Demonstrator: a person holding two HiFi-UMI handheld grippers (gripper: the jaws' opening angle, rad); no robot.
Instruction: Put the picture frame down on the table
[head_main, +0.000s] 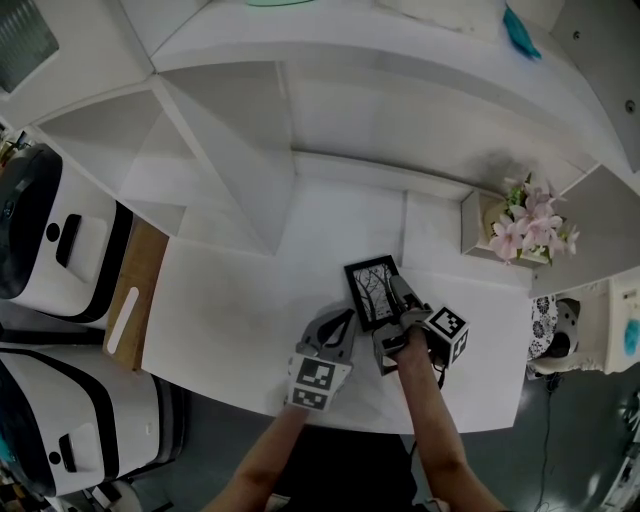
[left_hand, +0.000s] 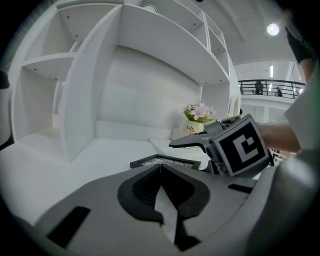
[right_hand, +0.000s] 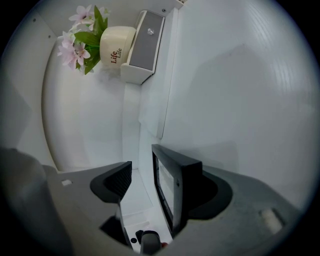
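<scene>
- My right gripper (right_hand: 143, 172) has its jaws released, standing apart around the near edge of the picture frame (right_hand: 172, 185). One pad lies against the frame's side; the other stands clear of it, with bare white showing between.
- The picture frame (head_main: 372, 290) is black, with a bare-branch picture, and lies on the white table (head_main: 240, 300).
- My left gripper (left_hand: 160, 167) is clenched, its jaw tips meeting with nothing between them. It sits just beside the frame's near left corner, not touching it.
- A small pot of pink flowers (head_main: 530, 228) stands well beyond the frame, to its right.
- White shelving (head_main: 250, 130) rises behind the frame, at the table's far edge.
</scene>
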